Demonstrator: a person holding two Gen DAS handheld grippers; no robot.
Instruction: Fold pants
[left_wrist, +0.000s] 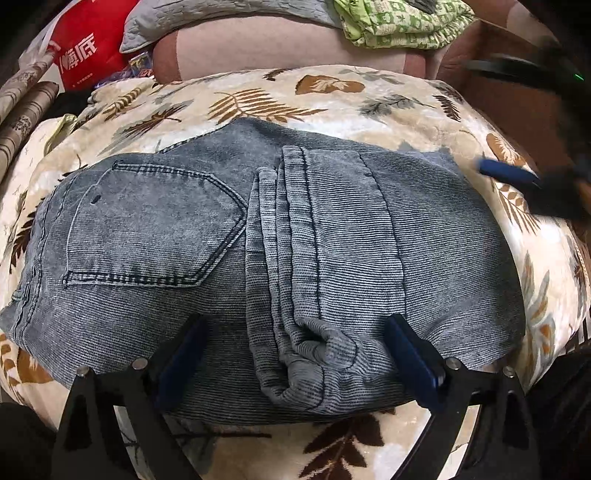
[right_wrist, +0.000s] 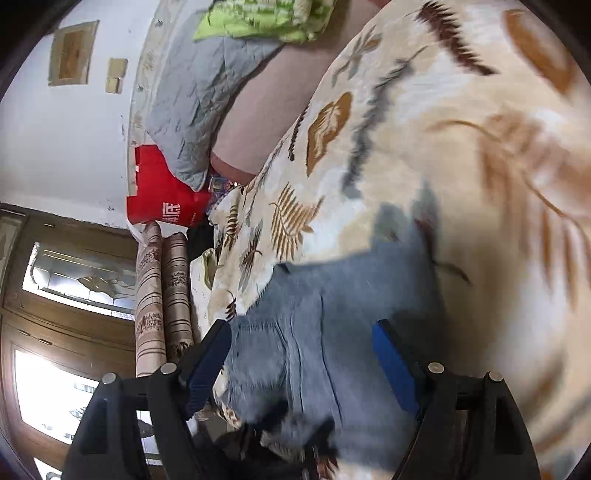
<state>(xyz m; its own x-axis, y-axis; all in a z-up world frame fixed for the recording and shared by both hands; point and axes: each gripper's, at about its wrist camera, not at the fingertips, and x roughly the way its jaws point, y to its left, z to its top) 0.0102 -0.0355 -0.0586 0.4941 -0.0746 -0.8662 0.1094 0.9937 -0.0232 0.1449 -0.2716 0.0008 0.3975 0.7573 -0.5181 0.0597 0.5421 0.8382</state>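
Grey-blue jeans (left_wrist: 258, 236) lie folded on a cream leaf-print blanket (left_wrist: 258, 96), with the back pocket at left and the leg ends laid over the middle. My left gripper (left_wrist: 295, 354) is open, its jaws wide apart over the near edge of the jeans, holding nothing. My right gripper (right_wrist: 303, 354) is open too, tilted, above the jeans (right_wrist: 325, 302) and blanket (right_wrist: 424, 147); that view is blurred. The right gripper also shows in the left wrist view (left_wrist: 517, 177) as a blurred blue finger at the jeans' far right.
A red bag (left_wrist: 88, 44), a grey quilted pillow (left_wrist: 192, 18) and a green patterned cloth (left_wrist: 399, 26) lie at the back. Rolled striped fabric (right_wrist: 162, 295) and a wooden glass-paned door (right_wrist: 66, 295) stand to the left.
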